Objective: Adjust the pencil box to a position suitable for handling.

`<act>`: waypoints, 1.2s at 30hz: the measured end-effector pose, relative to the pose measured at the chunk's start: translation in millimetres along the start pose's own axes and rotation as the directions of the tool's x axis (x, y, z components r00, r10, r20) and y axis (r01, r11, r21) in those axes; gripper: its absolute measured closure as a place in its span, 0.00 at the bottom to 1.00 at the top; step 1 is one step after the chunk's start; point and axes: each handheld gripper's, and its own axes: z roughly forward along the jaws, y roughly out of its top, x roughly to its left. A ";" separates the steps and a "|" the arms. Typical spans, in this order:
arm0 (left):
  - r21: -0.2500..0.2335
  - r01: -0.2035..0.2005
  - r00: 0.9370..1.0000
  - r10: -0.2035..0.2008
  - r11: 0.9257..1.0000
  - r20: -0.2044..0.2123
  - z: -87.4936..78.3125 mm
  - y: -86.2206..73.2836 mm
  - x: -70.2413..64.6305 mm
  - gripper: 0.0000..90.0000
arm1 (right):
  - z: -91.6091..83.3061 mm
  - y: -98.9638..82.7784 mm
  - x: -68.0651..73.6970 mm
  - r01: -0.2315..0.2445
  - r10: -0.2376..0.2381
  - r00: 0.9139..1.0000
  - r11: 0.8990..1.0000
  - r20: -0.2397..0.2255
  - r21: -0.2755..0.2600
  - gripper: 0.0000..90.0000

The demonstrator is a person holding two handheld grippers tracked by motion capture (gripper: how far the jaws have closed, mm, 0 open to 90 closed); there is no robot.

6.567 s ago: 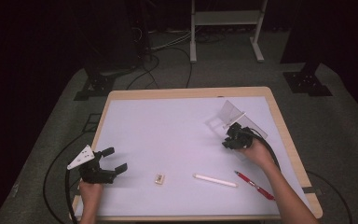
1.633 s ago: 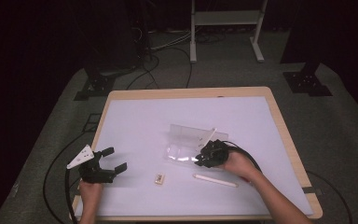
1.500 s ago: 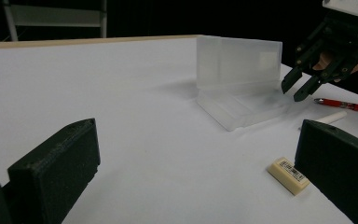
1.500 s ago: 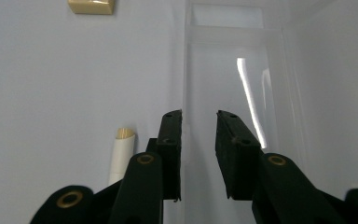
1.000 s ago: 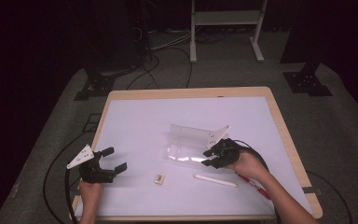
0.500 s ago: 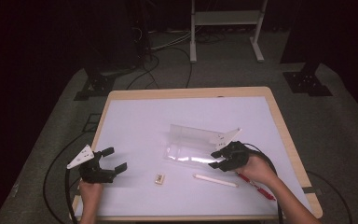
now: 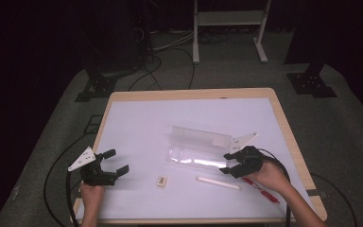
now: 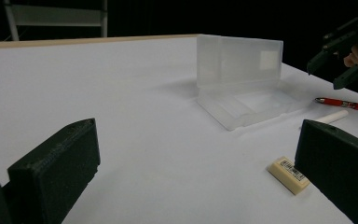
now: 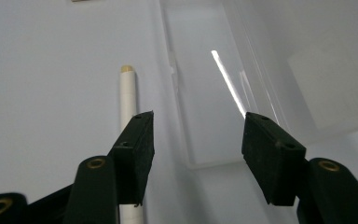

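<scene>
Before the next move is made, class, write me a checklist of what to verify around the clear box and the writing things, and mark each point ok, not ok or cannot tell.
1. Clear plastic box lies open, lid upright: ok.
2. Right claw has let go of the box; its jaws have just been opening and nothing is pinched between them: ok.
3. White pen lies free on the table, near the box's front edge: ok.
4. Red pen reachable: cannot tell from the high view, where the right hand partly covers it.
5. Eraser lies apart from the box: ok.
6. Left claw open and holding nothing: ok.
</scene>
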 end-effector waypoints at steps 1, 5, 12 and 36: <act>-0.001 0.000 1.000 0.000 1.000 0.000 0.1 0.0 -0.1 0.00 | -1.9 -2.5 -0.4 -0.007 0.007 1.000 1.000 0.004 -0.005 0.47; -0.003 -0.003 1.000 0.003 1.000 -0.001 0.4 -0.1 -0.3 0.00 | -7.1 -8.8 -0.8 -0.021 0.021 1.000 1.000 0.018 -0.013 0.43; -0.002 -0.003 1.000 0.003 1.000 -0.002 0.4 -0.2 -0.4 0.00 | -14.3 -20.7 -1.7 -0.049 0.050 0.998 0.998 0.039 -0.025 0.38; -0.001 -0.002 1.000 0.002 1.000 -0.003 -0.3 0.0 0.0 0.00 | -40.4 -56.1 7.5 -0.108 0.107 0.990 0.994 0.090 0.006 0.45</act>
